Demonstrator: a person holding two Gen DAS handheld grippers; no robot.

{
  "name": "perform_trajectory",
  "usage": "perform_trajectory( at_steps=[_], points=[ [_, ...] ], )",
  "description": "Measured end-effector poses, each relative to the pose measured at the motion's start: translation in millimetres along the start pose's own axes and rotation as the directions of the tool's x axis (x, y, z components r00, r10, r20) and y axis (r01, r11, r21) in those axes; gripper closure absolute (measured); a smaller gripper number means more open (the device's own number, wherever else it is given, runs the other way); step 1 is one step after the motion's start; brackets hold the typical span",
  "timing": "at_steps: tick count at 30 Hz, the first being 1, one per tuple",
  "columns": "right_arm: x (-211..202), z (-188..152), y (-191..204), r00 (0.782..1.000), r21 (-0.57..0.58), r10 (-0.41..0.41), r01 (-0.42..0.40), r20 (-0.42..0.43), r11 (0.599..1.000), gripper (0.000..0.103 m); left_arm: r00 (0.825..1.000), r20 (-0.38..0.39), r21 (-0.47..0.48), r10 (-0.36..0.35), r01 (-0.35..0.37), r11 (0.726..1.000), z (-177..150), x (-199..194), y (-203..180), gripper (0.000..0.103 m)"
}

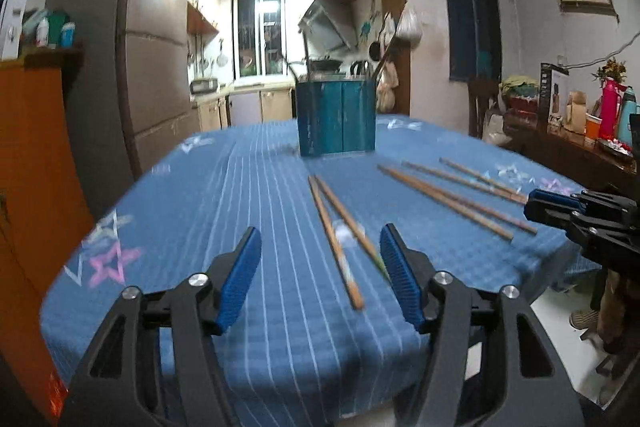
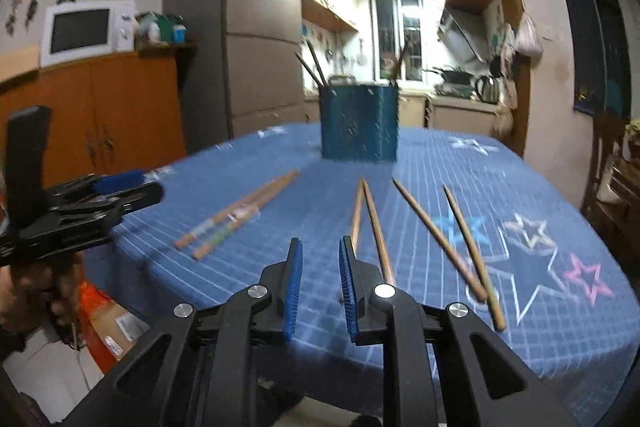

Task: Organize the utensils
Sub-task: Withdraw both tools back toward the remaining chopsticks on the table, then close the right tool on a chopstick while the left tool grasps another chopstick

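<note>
Three pairs of wooden chopsticks lie on the blue tablecloth [image 1: 224, 195]. My left gripper [image 1: 320, 231] hovers open over the near edge, and one pair [image 1: 336, 239] lies on the cloth below its gap, untouched. My right gripper [image 2: 320, 241] has a narrow gap with nothing in it; the middle pair [image 2: 372, 223] lies just ahead, right of its fingers. Another pair [image 2: 468, 247] lies further right, and a third [image 2: 236, 215] to the left. A teal utensil holder [image 1: 336, 119] [image 2: 360, 123] stands at the back with a few sticks upright in it.
A tall fridge [image 2: 256, 39] and an orange cabinet [image 2: 120, 107] with a microwave [image 2: 84, 31] stand left of the table. A dark sideboard [image 1: 580, 147] with bottles and boxes is at the right. A hand [image 2: 36, 295] holds the left gripper [image 2: 152, 183].
</note>
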State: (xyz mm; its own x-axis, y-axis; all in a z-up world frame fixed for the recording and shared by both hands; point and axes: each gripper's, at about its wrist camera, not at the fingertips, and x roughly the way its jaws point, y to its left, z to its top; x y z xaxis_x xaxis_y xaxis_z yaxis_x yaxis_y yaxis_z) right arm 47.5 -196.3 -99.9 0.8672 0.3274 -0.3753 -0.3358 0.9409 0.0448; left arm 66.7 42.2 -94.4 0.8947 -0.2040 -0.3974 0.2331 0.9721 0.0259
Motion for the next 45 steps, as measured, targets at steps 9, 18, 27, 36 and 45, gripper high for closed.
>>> perform_trajectory(
  at_steps=[9,18,27,36,45],
  points=[
    [27,-15,-2,0.998,0.016,-0.05,0.051,-0.043,0.999,0.085,0.999,-0.05,0.008,0.005,-0.004,1.0,-28,12,0,0.06],
    [37,-16,-6,0.998,0.021,-0.056,0.057,-0.039,0.998,0.09,0.999,-0.047,0.026,-0.002,0.003,1.0,-35,16,-13,0.08],
    [36,-18,-7,0.998,0.027,-0.05,0.05,-0.029,0.998,0.09,1.0,-0.023,0.035,0.007,-0.006,0.999,-40,15,-22,0.086],
    [35,-21,-8,0.999,0.03,-0.046,0.047,-0.025,0.998,0.09,1.0,-0.01,0.042,0.013,-0.012,0.999,-41,17,-26,0.088],
    [33,-25,-5,0.998,0.028,-0.056,0.056,-0.007,0.998,0.094,1.0,0.004,0.021,0.018,-0.018,1.0,-44,16,-27,0.096]
  ],
)
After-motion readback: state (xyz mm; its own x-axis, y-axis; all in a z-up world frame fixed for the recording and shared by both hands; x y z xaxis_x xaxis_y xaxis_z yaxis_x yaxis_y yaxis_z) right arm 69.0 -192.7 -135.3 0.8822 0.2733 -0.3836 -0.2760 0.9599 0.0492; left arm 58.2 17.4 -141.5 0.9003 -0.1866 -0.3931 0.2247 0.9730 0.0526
